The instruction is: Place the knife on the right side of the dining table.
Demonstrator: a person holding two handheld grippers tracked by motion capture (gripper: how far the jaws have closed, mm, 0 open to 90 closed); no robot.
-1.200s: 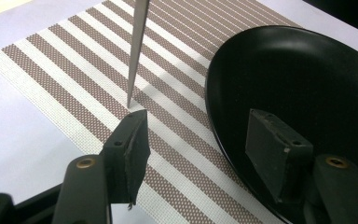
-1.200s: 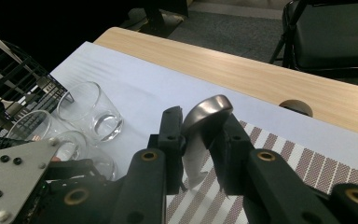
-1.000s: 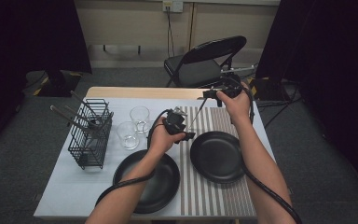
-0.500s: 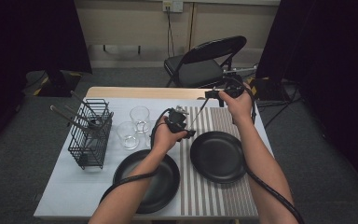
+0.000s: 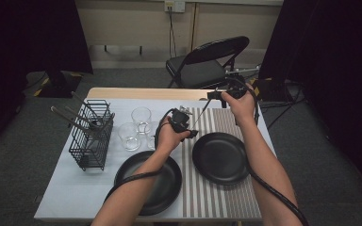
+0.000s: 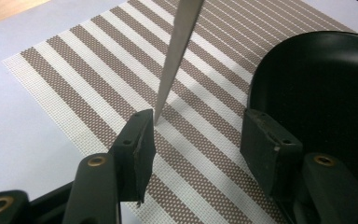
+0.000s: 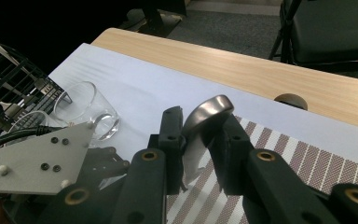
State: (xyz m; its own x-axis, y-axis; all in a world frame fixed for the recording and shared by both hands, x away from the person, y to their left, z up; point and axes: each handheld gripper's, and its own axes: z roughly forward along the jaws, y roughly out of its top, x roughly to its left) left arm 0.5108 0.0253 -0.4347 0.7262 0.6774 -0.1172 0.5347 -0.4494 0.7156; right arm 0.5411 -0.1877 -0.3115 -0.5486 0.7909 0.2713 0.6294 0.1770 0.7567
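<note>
Now knife (image 6: 175, 51) clamped in right hand-held gripper (image 7: 198, 140), tip beside left hand-held gripper (image 6: 196, 135)

Polished metal knife (image 6: 175, 56); woven striped placemat (image 6: 93, 70).

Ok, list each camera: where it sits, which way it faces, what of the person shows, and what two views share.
High view: above the person's side, facing forward and down on the table; both forearms, left gripper and right gripper show.
Left gripper view: on the left gripper, facing down at the striped mat; its open jaws flank the knife tip.
Right gripper view: on the right gripper, facing across the table toward the glasses; jaws shut on the knife handle.
Shared: both gripper views show knife and mat.
</note>
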